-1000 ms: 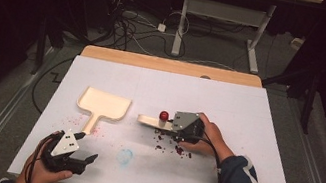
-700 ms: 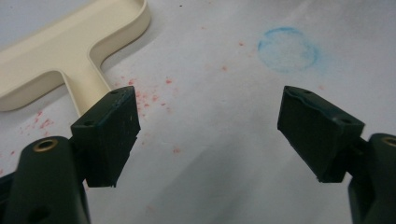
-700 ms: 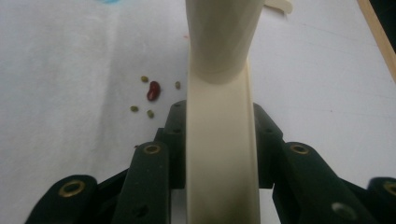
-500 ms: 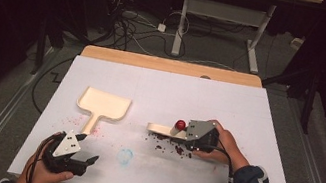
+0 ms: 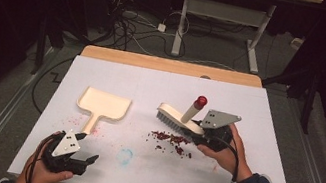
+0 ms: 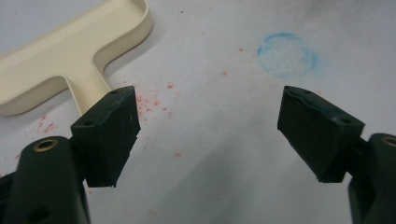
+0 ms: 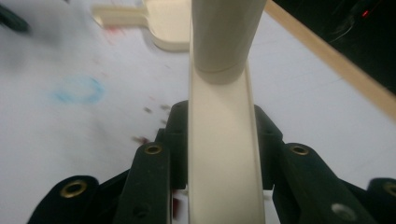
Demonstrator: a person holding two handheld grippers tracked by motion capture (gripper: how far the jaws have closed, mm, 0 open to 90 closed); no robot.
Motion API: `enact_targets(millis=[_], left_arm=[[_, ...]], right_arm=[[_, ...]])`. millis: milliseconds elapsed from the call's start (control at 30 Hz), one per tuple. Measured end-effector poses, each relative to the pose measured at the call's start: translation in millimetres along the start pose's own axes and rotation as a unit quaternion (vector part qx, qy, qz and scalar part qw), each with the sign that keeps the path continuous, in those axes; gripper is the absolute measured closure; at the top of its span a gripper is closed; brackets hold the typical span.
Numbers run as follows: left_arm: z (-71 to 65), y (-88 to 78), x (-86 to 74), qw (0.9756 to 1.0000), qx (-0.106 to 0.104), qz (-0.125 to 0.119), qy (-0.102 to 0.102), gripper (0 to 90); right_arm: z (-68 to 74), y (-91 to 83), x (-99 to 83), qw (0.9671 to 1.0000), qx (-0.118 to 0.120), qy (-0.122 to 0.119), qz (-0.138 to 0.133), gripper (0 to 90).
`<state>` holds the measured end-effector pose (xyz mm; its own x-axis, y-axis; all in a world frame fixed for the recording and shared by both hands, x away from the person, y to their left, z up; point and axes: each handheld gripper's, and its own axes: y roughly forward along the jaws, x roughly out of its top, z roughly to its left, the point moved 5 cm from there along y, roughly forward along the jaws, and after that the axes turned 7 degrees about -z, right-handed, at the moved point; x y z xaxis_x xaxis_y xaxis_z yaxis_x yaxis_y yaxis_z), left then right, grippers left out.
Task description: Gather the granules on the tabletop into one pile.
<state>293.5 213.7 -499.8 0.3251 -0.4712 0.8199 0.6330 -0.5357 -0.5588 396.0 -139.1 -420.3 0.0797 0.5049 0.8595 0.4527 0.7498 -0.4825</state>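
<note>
A cream hand brush [image 5: 170,114] with a red-capped upright peg [image 5: 194,108] is held by its flat handle [image 7: 222,140] in my right gripper [image 5: 197,130], which is shut on it. The brush hangs tilted just above a scatter of dark red crumbs [image 5: 170,141] on the white table. A cream dustpan [image 5: 103,104] lies flat to the left of the brush, its handle toward the near edge. My left gripper [image 5: 88,159] rests near the front left corner, open and with nothing between its jaws [image 6: 208,100], just short of the dustpan's handle [image 6: 84,91].
A faint blue circle [image 5: 125,156] is drawn on the white sheet between the two grippers. Pink stains [image 6: 156,100] dot the sheet near the dustpan's handle. The table's wooden far edge [image 5: 170,66] borders dark floor with cables and a desk frame [image 5: 217,30].
My right gripper has carried the brush to the right and lifted it off the sheet, leaving the crumbs behind. The left gripper has stayed in place.
</note>
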Motion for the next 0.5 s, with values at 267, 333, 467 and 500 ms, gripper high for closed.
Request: enact_targets(millis=[267, 333, 467, 500], left_arm=[[-0.6, -0.3, 2.0, 1.0, 0.001, -0.001, 0.005, 20.1], [-0.5, 0.6, 2.0, 1.0, -0.001, 0.0, 0.006, 20.1], [0.0, 2.6, 1.0, 1.0, -0.005, 0.005, 0.003, 20.1], [0.2, 3.3, 0.5, 0.9999, -0.005, 0.008, 0.005, 20.1]], right_arm=[[58.0, 24.9, 5.2, 0.9856, 0.023, 0.167, -0.018, 68.3], [72.4, 43.8, 0.8, 0.9816, 0.014, 0.19, -0.01, 68.4], [76.9, 57.7, -4.7, 0.9773, 0.016, 0.212, 0.0, 68.4], [73.5, 64.1, -8.3, 0.9754, -0.005, 0.22, 0.004, 68.4]])
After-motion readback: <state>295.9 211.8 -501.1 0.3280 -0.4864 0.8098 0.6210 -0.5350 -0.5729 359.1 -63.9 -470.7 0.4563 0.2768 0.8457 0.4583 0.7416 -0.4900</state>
